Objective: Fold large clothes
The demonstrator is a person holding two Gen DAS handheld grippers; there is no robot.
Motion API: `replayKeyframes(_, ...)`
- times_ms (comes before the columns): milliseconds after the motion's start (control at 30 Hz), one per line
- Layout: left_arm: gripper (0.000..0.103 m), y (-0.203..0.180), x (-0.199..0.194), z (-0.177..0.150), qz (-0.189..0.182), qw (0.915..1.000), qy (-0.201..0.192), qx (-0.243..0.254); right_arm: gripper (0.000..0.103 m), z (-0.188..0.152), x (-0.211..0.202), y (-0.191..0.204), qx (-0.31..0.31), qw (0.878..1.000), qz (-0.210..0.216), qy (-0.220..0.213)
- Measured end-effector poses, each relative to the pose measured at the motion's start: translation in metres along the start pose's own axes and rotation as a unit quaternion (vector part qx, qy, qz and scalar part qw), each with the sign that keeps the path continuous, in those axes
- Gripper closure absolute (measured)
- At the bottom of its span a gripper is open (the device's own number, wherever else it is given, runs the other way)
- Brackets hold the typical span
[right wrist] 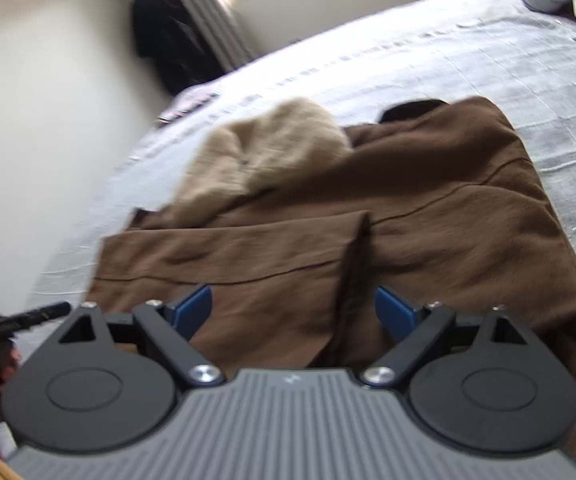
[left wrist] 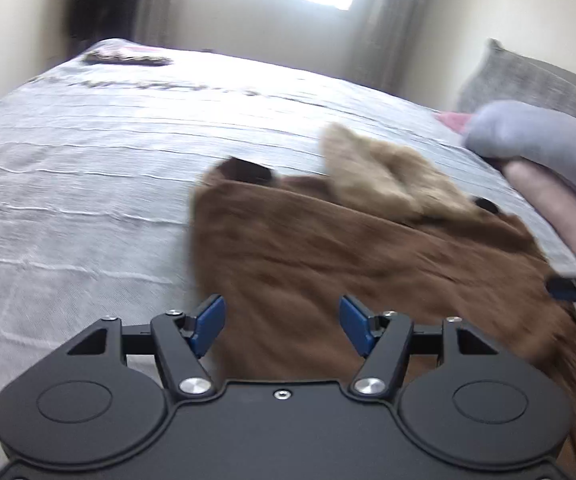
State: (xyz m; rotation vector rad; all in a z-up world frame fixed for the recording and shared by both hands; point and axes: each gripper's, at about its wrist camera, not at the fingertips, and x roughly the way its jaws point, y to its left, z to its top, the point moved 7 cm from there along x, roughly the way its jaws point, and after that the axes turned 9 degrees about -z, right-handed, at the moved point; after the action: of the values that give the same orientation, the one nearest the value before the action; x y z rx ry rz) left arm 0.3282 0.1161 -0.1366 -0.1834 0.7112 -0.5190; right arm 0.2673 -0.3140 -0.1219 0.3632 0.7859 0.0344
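Note:
A large brown coat (left wrist: 347, 252) with a tan fleecy hood (left wrist: 383, 172) lies on the bed. My left gripper (left wrist: 282, 326) is open and empty, just above the coat's near edge. In the right wrist view the coat (right wrist: 427, 208) is partly folded, with a sleeve (right wrist: 248, 248) laid across it and the hood (right wrist: 272, 148) at the far left. My right gripper (right wrist: 293, 314) is open and empty over the coat's near edge, with the sleeve cuff between its fingers but not gripped. The right gripper's tip also shows at the right edge of the left wrist view (left wrist: 575, 286).
The bed has a grey ribbed cover (left wrist: 88, 168). Grey and pink pillows (left wrist: 535, 140) lie at the head. A flat dark item (left wrist: 128, 56) rests at the far corner. Dark clothes (right wrist: 172, 36) hang by the curtain and window. The left gripper's tip (right wrist: 28, 320) shows at the left edge.

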Motion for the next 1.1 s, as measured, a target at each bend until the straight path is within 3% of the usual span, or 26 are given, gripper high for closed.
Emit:
replayKeyframes(67, 0.042, 0.017, 0.019, 0.007, 0.022, 0.9995, 0.006, -0.022, 0.032, 0.003, 0.016, 0.003, -0.006, 1.000, -0.021, 0.003)
replayKeyframes(133, 0.042, 0.030, 0.038, 0.010, 0.018, 0.9983, 0.013, -0.053, 0.045, 0.004, 0.025, 0.006, -0.016, 0.999, -0.042, -0.009)
replayKeyframes(167, 0.044, 0.034, 0.045, 0.011, 0.017, 0.9977, 0.011, -0.065, 0.061, 0.005, 0.028, 0.012, -0.027, 0.998, -0.049, -0.013)
replayKeyframes(200, 0.051, 0.036, 0.050, 0.013, 0.011, 0.9970, 0.006, -0.076, 0.080, 0.005, 0.026, 0.014, -0.039, 0.998, -0.053, -0.021)
replayKeyframes(267, 0.076, 0.033, 0.049, 0.016, 0.011, 0.9958, -0.020, -0.089, 0.091, 0.010, 0.016, 0.024, -0.067, 0.994, -0.058, -0.056)
replayKeyframes(333, 0.085, 0.027, 0.038, 0.015, 0.044, 0.9933, -0.064, -0.086, 0.092, 0.016, 0.002, 0.029, -0.082, 0.989, -0.062, -0.105)
replayKeyframes(367, 0.085, 0.023, 0.035, 0.012, 0.053, 0.9925, -0.078, -0.078, 0.092, 0.017, 0.000, 0.029, -0.088, 0.986, -0.072, -0.121)
replayKeyframes(400, 0.084, 0.021, 0.035, 0.008, 0.063, 0.9922, -0.083, -0.069, 0.092, 0.016, 0.004, 0.027, -0.095, 0.984, -0.085, -0.127)
replayKeyframes(467, 0.080, 0.023, 0.045, 0.000, 0.083, 0.9929, -0.067, -0.053, 0.091, 0.008, 0.028, 0.022, -0.114, 0.982, -0.113, -0.097)
replayKeyframes(533, 0.077, 0.024, 0.048, -0.002, 0.086, 0.9928, -0.060, -0.057, 0.083, -0.004, 0.044, 0.018, -0.142, 0.976, -0.138, -0.094)
replayKeyframes(700, 0.076, 0.010, 0.023, 0.012, 0.097, 0.9923, -0.073, -0.027, 0.061, 0.001, 0.020, 0.025, -0.151, 0.967, -0.170, -0.113)
replayKeyframes(733, 0.073, 0.005, 0.018, 0.013, 0.092, 0.9925, -0.077, -0.022, 0.061, 0.006, 0.014, 0.031, -0.156, 0.965, -0.172, -0.122)
replayKeyframes(867, 0.065, -0.026, 0.009, 0.013, 0.043, 0.9952, -0.088, -0.005, 0.061, 0.013, 0.000, 0.049, -0.158, 0.969, -0.139, -0.127)
replayKeyframes(933, 0.060, -0.038, 0.017, 0.006, 0.024, 0.9969, -0.075, 0.011, 0.053, 0.009, 0.007, 0.059, -0.164, 0.972, -0.125, -0.113)
replayKeyframes(1033, 0.058, -0.034, 0.043, -0.018, 0.036, 0.9991, -0.018, 0.013, 0.051, -0.006, 0.031, 0.059, -0.151, 0.980, -0.112, -0.063)
replayKeyframes(1100, 0.058, -0.026, 0.043, -0.027, 0.031, 0.9990, -0.032, -0.002, 0.051, -0.016, 0.036, 0.052, -0.135, 0.984, -0.100, -0.055)
